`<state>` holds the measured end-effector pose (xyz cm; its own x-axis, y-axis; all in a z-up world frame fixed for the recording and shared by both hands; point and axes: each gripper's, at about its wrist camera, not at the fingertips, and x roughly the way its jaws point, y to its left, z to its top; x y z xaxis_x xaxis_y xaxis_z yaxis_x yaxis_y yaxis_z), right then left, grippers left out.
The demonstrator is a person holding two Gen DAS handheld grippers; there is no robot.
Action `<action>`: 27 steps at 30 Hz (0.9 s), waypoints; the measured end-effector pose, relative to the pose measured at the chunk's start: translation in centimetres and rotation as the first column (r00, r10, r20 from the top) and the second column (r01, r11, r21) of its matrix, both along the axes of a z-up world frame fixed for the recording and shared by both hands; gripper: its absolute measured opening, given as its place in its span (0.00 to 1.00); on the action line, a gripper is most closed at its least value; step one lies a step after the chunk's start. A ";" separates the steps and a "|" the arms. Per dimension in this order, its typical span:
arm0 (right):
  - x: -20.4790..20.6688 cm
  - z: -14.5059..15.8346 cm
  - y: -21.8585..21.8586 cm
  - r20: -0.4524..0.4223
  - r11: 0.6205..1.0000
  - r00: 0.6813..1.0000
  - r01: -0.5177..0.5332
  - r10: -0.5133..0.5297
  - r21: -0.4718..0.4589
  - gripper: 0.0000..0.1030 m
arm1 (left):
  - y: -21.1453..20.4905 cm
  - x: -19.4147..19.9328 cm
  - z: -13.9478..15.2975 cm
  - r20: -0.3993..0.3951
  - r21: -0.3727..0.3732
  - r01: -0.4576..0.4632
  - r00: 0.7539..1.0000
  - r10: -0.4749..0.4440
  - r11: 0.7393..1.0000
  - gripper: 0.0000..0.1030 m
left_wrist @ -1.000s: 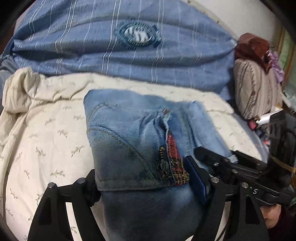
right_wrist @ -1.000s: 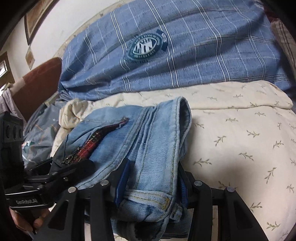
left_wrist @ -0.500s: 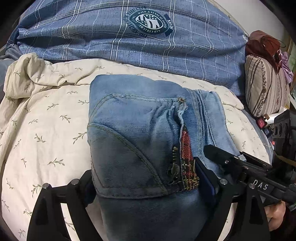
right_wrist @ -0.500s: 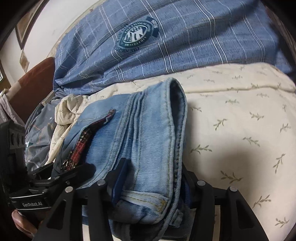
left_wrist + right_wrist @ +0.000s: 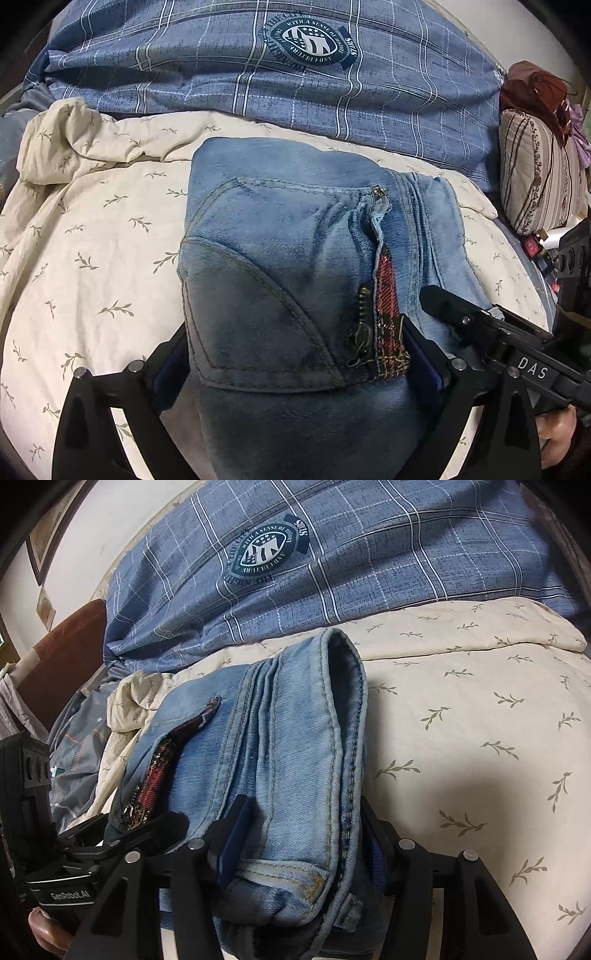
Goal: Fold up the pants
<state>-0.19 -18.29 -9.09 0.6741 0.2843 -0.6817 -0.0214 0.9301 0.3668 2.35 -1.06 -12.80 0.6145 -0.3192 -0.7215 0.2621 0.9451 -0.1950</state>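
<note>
On the bed, a cream leaf-print quilt [image 5: 92,258] lies below a blue plaid duvet [image 5: 369,103]; folded blue jeans [image 5: 280,266] rest on the quilt, zipper fly [image 5: 365,325] upward; the left gripper [image 5: 295,373] straddles the bundle's near end, jaws opening wide with denim between; the right gripper [image 5: 299,834] straddles the hem edge, jaws opening, denim between them too.
</note>
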 end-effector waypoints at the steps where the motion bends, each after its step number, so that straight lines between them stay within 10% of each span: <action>1: 0.0 0.0 0.0 0.000 1.000 1.000 -0.001 0.001 -0.001 0.58 | -0.1 -0.1 0.0 0.005 0.007 -0.002 1.000 0.002 1.000 0.97; 27: -0.9 0.1 -0.2 -0.016 1.000 1.000 0.005 -0.005 -0.023 0.60 | -1.8 -2.8 1.1 0.115 0.169 -0.097 0.990 0.078 0.981 1.00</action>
